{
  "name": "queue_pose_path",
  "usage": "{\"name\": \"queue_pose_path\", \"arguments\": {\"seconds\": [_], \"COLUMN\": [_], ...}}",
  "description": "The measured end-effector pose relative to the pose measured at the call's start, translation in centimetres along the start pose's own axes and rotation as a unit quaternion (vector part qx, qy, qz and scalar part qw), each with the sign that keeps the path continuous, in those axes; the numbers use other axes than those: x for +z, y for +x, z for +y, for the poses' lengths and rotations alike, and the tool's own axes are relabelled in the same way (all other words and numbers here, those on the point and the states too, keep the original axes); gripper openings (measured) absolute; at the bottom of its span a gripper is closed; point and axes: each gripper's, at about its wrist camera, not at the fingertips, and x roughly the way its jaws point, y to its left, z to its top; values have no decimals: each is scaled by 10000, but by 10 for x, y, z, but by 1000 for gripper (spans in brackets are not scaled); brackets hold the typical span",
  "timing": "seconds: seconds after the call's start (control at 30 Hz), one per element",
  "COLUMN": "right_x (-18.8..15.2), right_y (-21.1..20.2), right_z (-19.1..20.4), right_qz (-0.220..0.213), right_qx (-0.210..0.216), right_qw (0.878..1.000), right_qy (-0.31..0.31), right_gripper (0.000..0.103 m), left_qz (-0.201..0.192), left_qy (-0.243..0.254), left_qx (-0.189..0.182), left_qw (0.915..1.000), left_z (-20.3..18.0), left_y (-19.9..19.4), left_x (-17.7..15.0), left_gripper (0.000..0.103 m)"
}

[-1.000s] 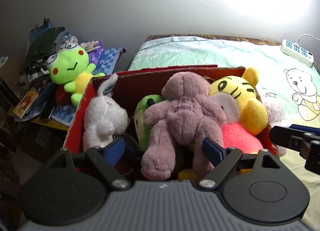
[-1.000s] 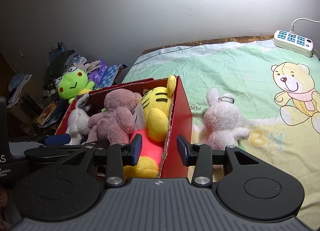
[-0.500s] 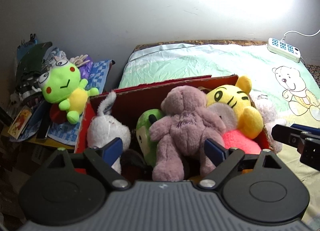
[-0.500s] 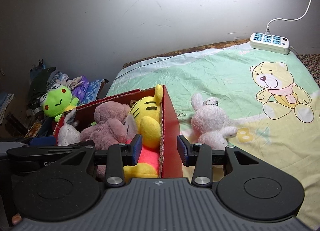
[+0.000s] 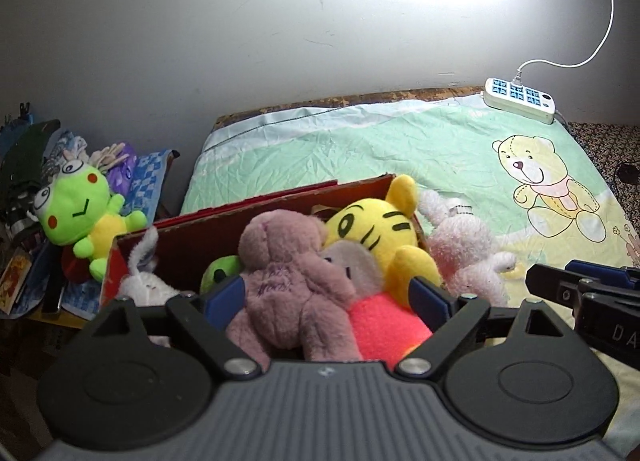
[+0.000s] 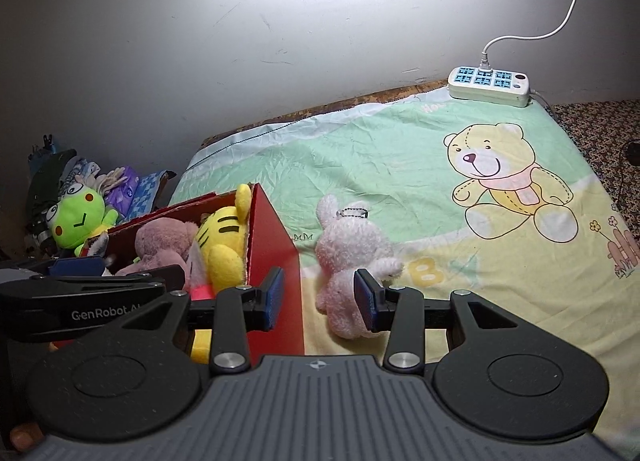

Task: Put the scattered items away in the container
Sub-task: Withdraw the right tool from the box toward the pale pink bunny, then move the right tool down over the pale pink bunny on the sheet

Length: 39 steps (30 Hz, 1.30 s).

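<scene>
A red cardboard box [image 6: 276, 249] stands on the bed, full of plush toys: a mauve bear [image 5: 288, 273], a yellow tiger [image 5: 380, 237], a white plush [image 5: 140, 281] and a green one [image 5: 218, 275]. A pale pink rabbit [image 6: 352, 261] lies on the sheet just right of the box; it also shows in the left wrist view [image 5: 464, 253]. My left gripper [image 5: 326, 297] is open and empty, above the box around the mauve bear. My right gripper [image 6: 320, 297] is open and empty, its right finger in front of the rabbit's lower body.
A green frog plush [image 5: 84, 217] sits on a cluttered side table left of the bed. A white power strip [image 6: 488, 87] with its cord lies at the far edge by the wall. The sheet has a printed bear [image 6: 508, 189].
Both grippers have pulled back and risen, so the box looks lower and farther. The right gripper has shifted right toward the pink rabbit. Both stay open.
</scene>
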Motion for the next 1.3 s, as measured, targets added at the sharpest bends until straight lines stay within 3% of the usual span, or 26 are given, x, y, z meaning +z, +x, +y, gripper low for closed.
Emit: {"name": "queue_pose_path", "arguments": {"seconds": [0.7, 1.3], "right_x": [14, 16], "right_y": [-7, 15], "right_z": [-92, -153], "right_qz": [291, 782], "right_qx": [59, -61], "right_qw": [9995, 9969], "right_qy": [-59, -33], "right_gripper": [43, 43], "left_qz": [105, 698], "left_qy": [110, 78], "left_qx": [-44, -114], "left_qw": [9999, 9975], "left_z": [-105, -166], "left_y": [8, 54], "left_x": [2, -15], "left_gripper": [91, 91]}}
